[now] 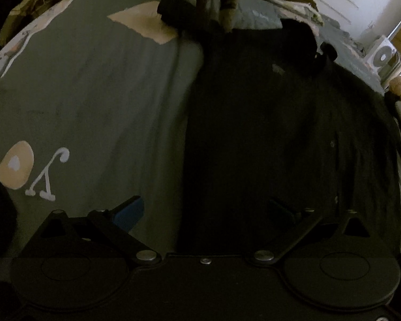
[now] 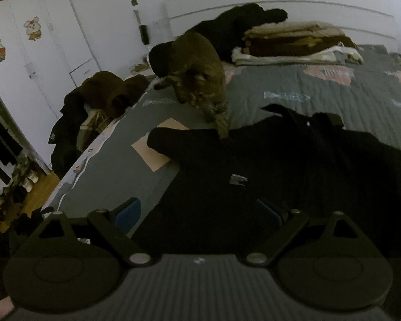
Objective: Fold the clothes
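Hovering spread and empty, both tools, left tool [image 1: 204, 208] and right tool [image 2: 199, 211], risk snagging: a cat [image 2: 200, 80] paws the black shirt [image 2: 294, 165] on the bed [image 2: 294, 107].

A grey patterned bed [image 2: 294, 107] carries a spread black shirt [image 2: 294, 165]; a cat [image 2: 197, 80] near its left edge; folded blankets [image 2: 294, 42] at the headboard end.
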The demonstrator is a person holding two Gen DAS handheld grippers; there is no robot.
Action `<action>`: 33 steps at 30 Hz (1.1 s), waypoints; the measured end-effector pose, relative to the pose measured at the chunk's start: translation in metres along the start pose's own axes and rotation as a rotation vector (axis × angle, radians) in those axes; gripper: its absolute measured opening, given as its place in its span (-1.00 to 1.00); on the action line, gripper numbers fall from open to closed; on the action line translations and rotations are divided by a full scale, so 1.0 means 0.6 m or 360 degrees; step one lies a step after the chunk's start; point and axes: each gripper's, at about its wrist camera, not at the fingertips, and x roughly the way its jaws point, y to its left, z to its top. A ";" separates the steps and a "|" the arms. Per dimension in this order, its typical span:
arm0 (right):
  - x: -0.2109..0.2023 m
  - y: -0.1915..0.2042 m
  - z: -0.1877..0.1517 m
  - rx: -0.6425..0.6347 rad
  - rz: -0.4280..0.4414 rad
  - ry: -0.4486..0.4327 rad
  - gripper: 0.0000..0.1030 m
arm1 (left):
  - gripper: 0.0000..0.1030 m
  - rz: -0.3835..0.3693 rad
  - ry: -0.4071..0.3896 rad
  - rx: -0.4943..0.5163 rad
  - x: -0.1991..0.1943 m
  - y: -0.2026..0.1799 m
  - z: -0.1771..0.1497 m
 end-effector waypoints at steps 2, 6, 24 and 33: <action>0.003 -0.006 -0.005 0.0025 -0.0003 0.0013 0.80 | 0.90 0.0054 0.0003 0.0000 0.002 0.003 -0.004; 0.005 -0.012 -0.011 0.0037 -0.0002 0.0027 0.80 | 0.62 -0.0021 0.0080 -0.0025 0.019 0.016 -0.010; 0.001 -0.048 -0.032 0.0128 -0.0019 0.0087 0.80 | -0.89 -0.0287 0.0069 -0.0119 0.015 -0.010 0.010; -0.017 -0.070 -0.026 0.0159 -0.0027 0.0064 0.80 | -0.90 -0.0451 0.0003 0.0110 -0.014 -0.120 0.037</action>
